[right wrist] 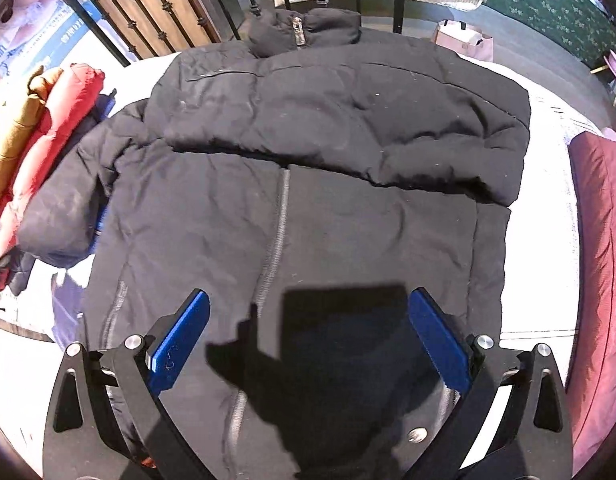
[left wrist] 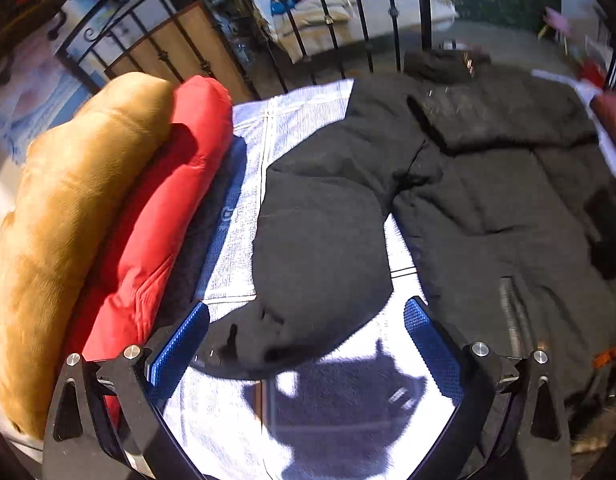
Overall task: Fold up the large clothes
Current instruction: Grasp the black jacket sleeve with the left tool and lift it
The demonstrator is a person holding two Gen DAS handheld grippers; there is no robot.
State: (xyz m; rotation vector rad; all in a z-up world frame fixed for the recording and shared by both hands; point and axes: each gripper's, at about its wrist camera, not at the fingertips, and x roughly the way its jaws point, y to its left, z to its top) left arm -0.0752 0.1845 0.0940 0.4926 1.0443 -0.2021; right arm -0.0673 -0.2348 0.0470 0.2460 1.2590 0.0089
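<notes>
A large black puffer jacket (right wrist: 308, 152) lies flat on the white bed cover (right wrist: 548, 208), collar toward the iron railing. Its right sleeve is folded across the chest; its left sleeve (left wrist: 320, 248) lies out to the side on the cover. My left gripper (left wrist: 308, 332) is open and empty, hovering just above that sleeve's cuff (left wrist: 267, 344). My right gripper (right wrist: 308, 320) is open and empty above the jacket's lower front, near the zip (right wrist: 275, 232).
Folded tan (left wrist: 67, 220) and red (left wrist: 163, 208) puffy garments are stacked at the left edge of the bed. A maroon cushion (right wrist: 600, 264) lies along the right edge. A black iron railing (left wrist: 340, 24) stands behind the bed.
</notes>
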